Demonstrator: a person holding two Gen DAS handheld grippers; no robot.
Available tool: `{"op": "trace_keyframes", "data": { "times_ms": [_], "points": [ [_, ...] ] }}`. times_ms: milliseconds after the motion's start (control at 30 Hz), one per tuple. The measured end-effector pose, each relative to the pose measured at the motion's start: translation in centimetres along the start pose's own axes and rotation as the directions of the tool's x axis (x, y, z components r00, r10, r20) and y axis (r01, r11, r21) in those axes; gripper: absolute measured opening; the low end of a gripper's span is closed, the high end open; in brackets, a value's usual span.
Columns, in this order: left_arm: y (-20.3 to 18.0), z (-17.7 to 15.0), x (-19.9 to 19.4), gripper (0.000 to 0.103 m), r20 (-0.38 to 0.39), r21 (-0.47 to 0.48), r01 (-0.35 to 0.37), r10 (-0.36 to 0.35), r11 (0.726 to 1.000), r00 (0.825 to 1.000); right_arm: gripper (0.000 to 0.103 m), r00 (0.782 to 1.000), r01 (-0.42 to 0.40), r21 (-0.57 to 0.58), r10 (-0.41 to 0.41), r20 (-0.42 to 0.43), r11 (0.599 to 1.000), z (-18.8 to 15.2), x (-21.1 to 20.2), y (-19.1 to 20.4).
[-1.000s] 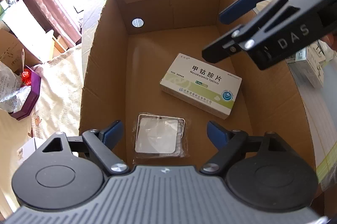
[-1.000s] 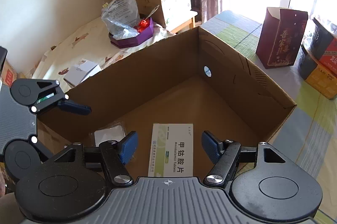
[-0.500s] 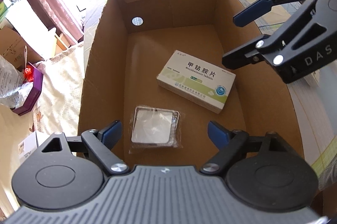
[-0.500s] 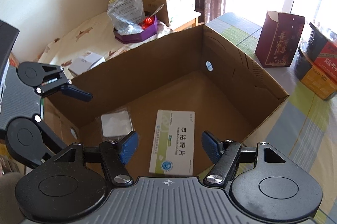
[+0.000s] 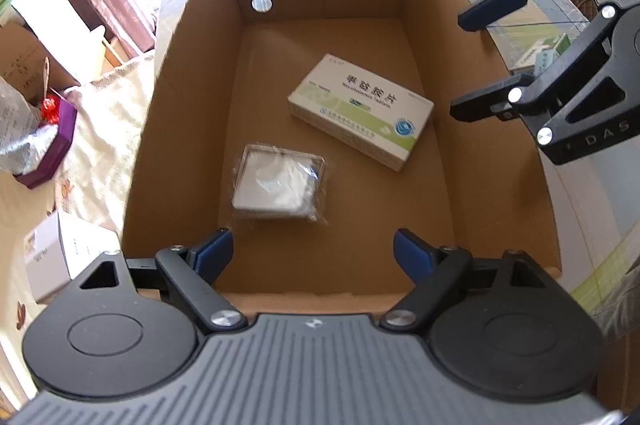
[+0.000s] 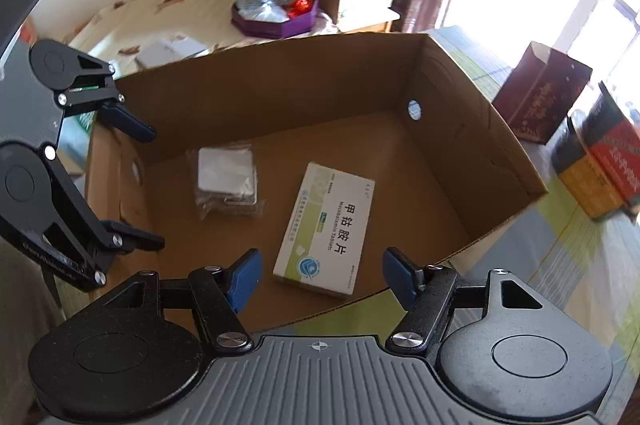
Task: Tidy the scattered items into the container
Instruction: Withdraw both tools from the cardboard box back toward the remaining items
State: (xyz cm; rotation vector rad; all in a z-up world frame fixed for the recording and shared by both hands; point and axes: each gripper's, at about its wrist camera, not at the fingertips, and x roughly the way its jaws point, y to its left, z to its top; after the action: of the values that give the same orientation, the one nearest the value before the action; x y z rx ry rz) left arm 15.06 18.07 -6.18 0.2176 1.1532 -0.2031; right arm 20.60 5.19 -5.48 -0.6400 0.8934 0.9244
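Note:
An open cardboard box (image 5: 184, 73) (image 6: 472, 113) holds two items on its floor. One is a white and green tablet carton (image 5: 360, 109) (image 6: 326, 227). The other is a small white square packed in clear plastic (image 5: 278, 185) (image 6: 226, 179). My left gripper (image 5: 312, 251) (image 6: 132, 185) is open above the box's near wall, nothing between its fingers. My right gripper (image 6: 320, 275) (image 5: 472, 61) is open and empty too, just outside the box's right wall.
A purple tray with a plastic bag (image 5: 38, 141) (image 6: 276, 13) and a white box (image 5: 60, 257) lie on the bed left of the box. A dark red carton (image 6: 540, 93) and stacked tins (image 6: 600, 177) stand on the table beyond it. Small cartons (image 5: 540, 55) lie behind the right gripper.
Both grippers have drawn back and away from the box, the right one out past the right wall. The carton and the wrapped square stay on the box floor.

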Motion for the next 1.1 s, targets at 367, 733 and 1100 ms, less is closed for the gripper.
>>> {"op": "trace_keyframes", "data": {
  "times_ms": [367,733,1100],
  "points": [
    [-1.5,-1.3,-0.3,0.08,-0.011,-0.015,0.078,-0.079,0.997,0.997,0.073,1.0,-0.003,-0.046,0.004,0.002,0.999,-2.4,-0.8,0.0],
    [-4.0,-1.0,-4.3,0.08,0.105,-0.043,0.034,-0.03,0.998,0.994,0.073,0.97,-0.124,0.11,0.097,0.225,0.986,-5.6,-6.8,-1.2],
    [-12.0,1.4,-9.4,0.087,0.248,-0.012,-0.003,0.006,1.0,0.969,0.073,0.929,0.032,0.389,-0.171,0.328,0.921,-15.8,-16.9,-5.0]
  ]
}}
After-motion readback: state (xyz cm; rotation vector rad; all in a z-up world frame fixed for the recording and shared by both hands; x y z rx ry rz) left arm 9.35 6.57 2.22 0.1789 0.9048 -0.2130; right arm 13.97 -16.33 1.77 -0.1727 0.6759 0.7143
